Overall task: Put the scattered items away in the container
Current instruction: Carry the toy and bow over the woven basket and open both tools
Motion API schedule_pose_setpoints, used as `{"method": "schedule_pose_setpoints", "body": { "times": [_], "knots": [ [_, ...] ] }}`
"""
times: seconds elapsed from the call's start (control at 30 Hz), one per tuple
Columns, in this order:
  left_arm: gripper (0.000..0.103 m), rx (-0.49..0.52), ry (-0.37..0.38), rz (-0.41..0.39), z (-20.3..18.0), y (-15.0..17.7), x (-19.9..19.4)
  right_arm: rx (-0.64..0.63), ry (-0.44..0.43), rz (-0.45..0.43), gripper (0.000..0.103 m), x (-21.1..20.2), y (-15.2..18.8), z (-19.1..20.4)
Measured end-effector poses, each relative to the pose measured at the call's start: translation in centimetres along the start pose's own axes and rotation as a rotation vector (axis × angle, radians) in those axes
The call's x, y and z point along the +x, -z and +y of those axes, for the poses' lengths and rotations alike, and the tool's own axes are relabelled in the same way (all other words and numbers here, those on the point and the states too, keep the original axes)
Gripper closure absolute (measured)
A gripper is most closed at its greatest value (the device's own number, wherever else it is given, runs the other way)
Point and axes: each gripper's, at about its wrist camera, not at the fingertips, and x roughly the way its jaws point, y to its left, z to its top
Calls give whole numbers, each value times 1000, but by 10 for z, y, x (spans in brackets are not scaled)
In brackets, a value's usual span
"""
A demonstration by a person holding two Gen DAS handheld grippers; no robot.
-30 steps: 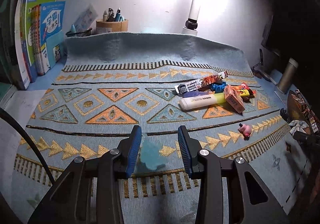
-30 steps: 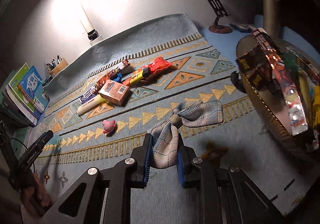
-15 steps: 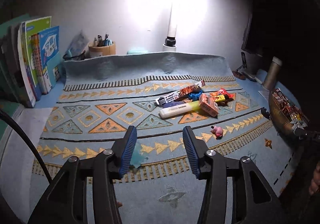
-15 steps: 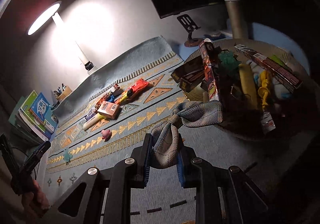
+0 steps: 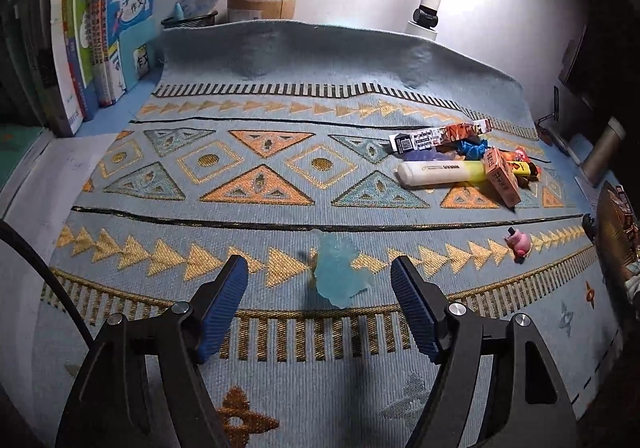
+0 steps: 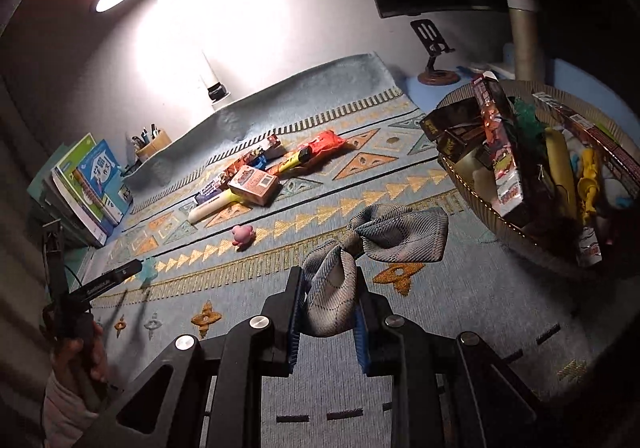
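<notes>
Left wrist view: the left gripper [image 5: 320, 288] is spreading its jaws wide around a pale blue translucent piece [image 5: 340, 274] on the patterned mat [image 5: 256, 175] — highlighter [image 5: 440, 172] and pink toy [image 5: 520, 244] lying beyond. Right wrist view: the right gripper [image 6: 326, 300] is clamping a plaid bow [image 6: 376, 240] — the basket [image 6: 520, 244] sitting just beside.

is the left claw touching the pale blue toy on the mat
Apart. The left wrist view shows the left claw open, mat visible between each finger and the pale blue toy.
</notes>
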Motion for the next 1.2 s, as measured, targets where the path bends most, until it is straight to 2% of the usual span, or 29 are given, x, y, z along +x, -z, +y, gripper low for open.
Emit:
{"method": "schedule_pose_setpoints", "body": {
  "times": [0.03,0.07,0.1,0.17,0.23,0.37,0.43,0.53,0.73,0.93,1.07,1.2],
  "knots": [
    [34,6,5,17,-3,1,5,-5,-2,-1,82,0,0,2],
    [49,19,12,24,-5,3,7,-9,-1,-1,82,0,0,3],
    [74,40,9,29,-8,4,9,-13,2,0,82,1,0,5],
    [74,65,-3,14,-12,7,7,-25,13,-2,82,4,-1,7],
    [74,53,17,20,-11,5,6,-48,3,-15,82,3,-1,12],
    [74,2,104,-10,-13,-1,-11,-76,-27,-61,82,-6,-2,18],
    [74,23,121,-40,-25,-7,-24,-80,-33,-88,82,-13,-5,16],
    [74,73,186,-89,-53,-19,-44,-60,-33,-122,82,-25,-9,8],
    [74,230,353,-154,-138,-41,-78,9,28,-236,82,-67,-20,-30],
    [74,380,540,-164,-246,-52,-86,133,181,-396,82,-127,-43,-98],
    [74,472,634,-143,-314,-49,-80,222,253,-444,82,-146,-57,-137],
    [74,500,715,-97,-366,-51,-62,245,293,-446,82,-143,-78,-156]
  ]
}}
